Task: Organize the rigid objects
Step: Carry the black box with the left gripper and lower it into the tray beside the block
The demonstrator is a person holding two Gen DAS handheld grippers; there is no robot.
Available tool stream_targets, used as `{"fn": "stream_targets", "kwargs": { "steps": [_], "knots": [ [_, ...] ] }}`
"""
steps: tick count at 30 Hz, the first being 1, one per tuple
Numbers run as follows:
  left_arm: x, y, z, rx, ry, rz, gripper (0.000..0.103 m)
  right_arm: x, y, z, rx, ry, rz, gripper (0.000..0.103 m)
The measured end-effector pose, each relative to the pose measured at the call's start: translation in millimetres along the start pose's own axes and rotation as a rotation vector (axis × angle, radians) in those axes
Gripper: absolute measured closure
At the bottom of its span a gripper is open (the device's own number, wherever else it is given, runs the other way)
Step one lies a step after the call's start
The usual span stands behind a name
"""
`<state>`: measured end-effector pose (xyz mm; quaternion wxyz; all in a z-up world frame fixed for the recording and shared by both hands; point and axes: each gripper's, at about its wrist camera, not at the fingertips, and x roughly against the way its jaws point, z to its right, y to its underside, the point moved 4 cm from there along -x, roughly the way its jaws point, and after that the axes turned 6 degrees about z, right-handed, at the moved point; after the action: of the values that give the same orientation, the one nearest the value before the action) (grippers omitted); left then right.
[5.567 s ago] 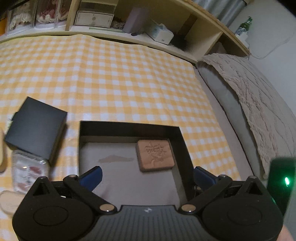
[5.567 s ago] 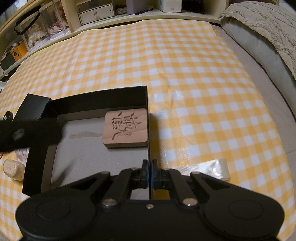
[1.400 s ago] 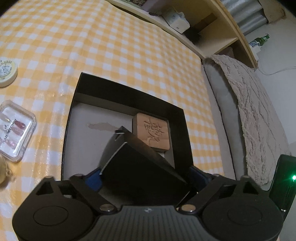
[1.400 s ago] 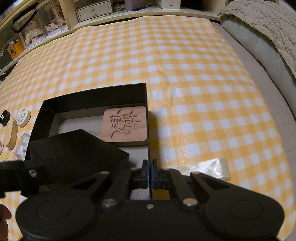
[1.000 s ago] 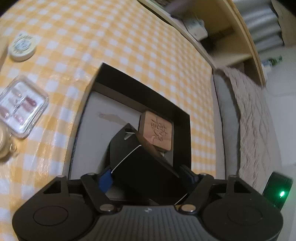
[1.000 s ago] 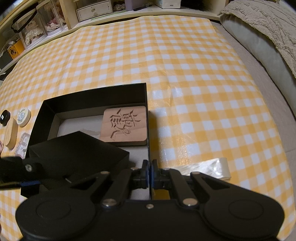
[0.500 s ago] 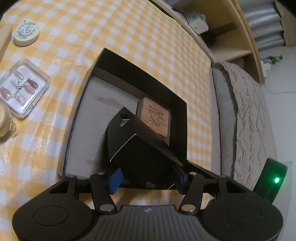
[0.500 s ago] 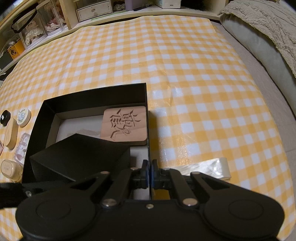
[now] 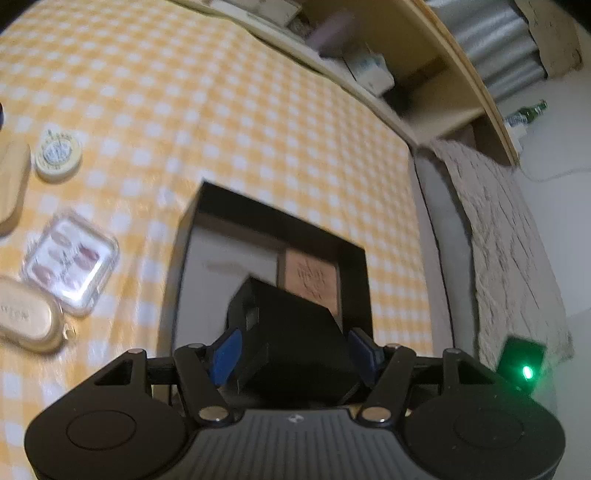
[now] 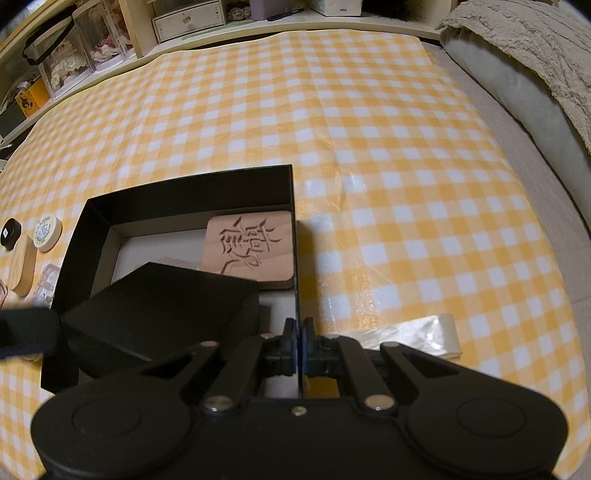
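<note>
Left wrist view: the left gripper [image 9: 293,352] straddles a small matte black cardboard box [image 9: 291,334], its blue-padded fingers [image 9: 226,350] opening at the box's sides; whether the pads still press on it is unclear. That box sits tilted inside a large shallow black tray-like box [image 10: 184,192], just beside a square carved wooden block [image 10: 251,247] lying flat in the tray's far right corner. The right gripper [image 10: 297,341] is fully closed, pinching the tray's thin right wall. Left of the tray lie a clear plastic case of press-on nails [image 9: 70,258], a round cream tin [image 9: 58,155] and pale oval wooden pieces [image 9: 11,192], all on a yellow-and-white checked cloth [image 10: 369,155], with shelves [image 10: 184,18] beyond.
</note>
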<state>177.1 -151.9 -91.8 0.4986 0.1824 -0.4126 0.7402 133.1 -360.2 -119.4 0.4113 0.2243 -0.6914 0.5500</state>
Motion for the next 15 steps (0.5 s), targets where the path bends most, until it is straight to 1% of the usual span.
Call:
{"fn": "stream_targets", "kwargs": {
  "steps": [2, 6, 9, 10, 13, 14, 15],
  "knots": [
    [-7, -3, -4, 0.014, -0.004, 0.006, 0.039, 2, 1, -1, 0.001, 0.001, 0.001, 0.100],
    [-27, 4, -8, 0.007, -0.012, -0.035, 0.040, 1, 1, -1, -0.001, -0.001, -0.001, 0.099],
    [-39, 11, -9, -0.030, -0.033, -0.051, 0.041, 1, 1, -1, 0.000, 0.000, -0.002, 0.100],
    [-41, 13, -8, -0.058, -0.041, -0.041, 0.042, 1, 1, -1, 0.000, 0.000, -0.002, 0.099],
    [-43, 15, 1, -0.126, -0.021, -0.018, 0.042, 1, 1, -2, 0.007, 0.003, -0.001, 0.099],
    [-44, 16, 3, -0.131, 0.005, -0.018, 0.042, 1, 1, -2, 0.008, 0.004, -0.001, 0.099],
    [-46, 16, 4, -0.117, 0.047, -0.039, 0.042, 1, 1, -3, 0.005, 0.002, -0.001, 0.099]
  ]
}}
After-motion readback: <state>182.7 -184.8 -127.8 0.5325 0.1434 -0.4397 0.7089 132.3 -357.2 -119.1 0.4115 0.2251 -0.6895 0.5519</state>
